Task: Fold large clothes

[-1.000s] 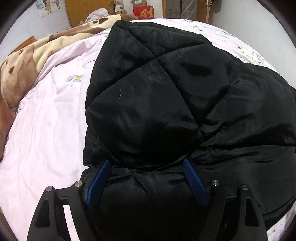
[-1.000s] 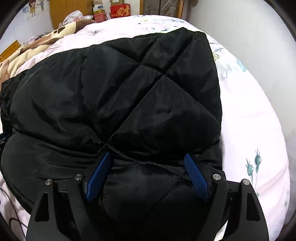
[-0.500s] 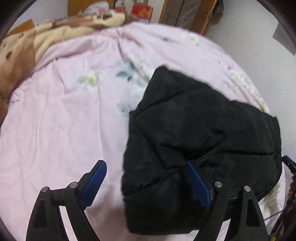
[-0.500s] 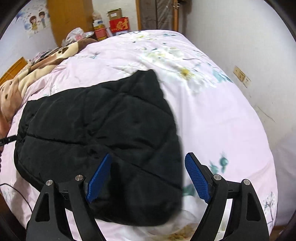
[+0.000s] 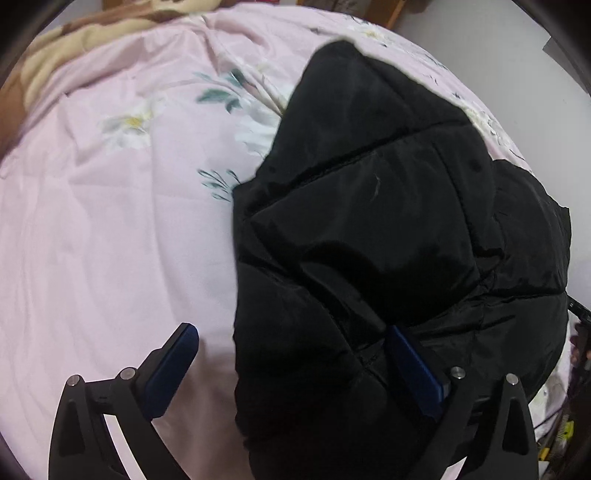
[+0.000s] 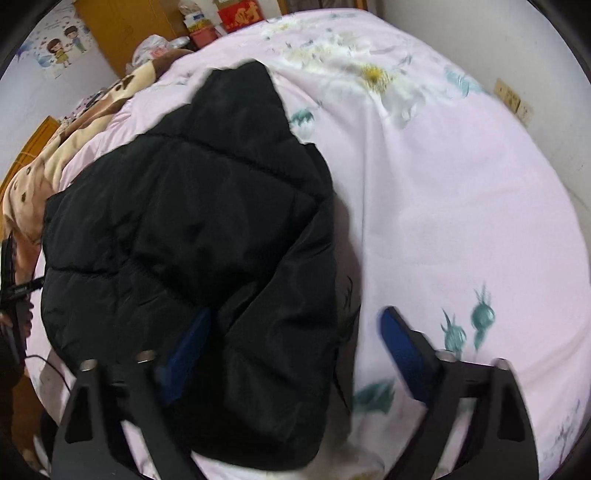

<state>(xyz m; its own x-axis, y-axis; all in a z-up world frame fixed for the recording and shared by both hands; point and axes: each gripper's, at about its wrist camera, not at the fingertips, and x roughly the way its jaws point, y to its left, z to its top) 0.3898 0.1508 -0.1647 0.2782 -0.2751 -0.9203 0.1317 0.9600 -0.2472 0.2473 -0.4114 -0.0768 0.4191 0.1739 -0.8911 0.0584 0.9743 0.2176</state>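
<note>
A black quilted puffer jacket point(image 5: 369, 221) lies in a folded heap on the pink flowered bedsheet point(image 5: 110, 221). My left gripper point(image 5: 291, 332) hangs over the jacket's left edge with its jaws opening wide. One blue pad point(image 5: 173, 369) is over bare sheet, apart from the cloth; the other rests among the jacket's folds. In the right wrist view the jacket point(image 6: 203, 221) fills the left half. My right gripper point(image 6: 295, 315) straddles its right edge, jaws opening. Its left pad is partly hidden by the cloth, while its right pad point(image 6: 402, 354) is over the sheet point(image 6: 443, 203).
A beige and brown blanket point(image 6: 37, 177) lies bunched along the bed's far left side. Behind the bed stand a wooden wardrobe point(image 6: 122, 33) and a red box point(image 6: 240, 13). A pale wall point(image 6: 554, 74) runs along the bed's right side. A hand with a black device point(image 6: 14, 295) shows at the left edge.
Both grippers held the jacket's near fold a second ago; both have let go and widened. The left view swung left and the right view right, and the jacket now lies as a smaller heap.
</note>
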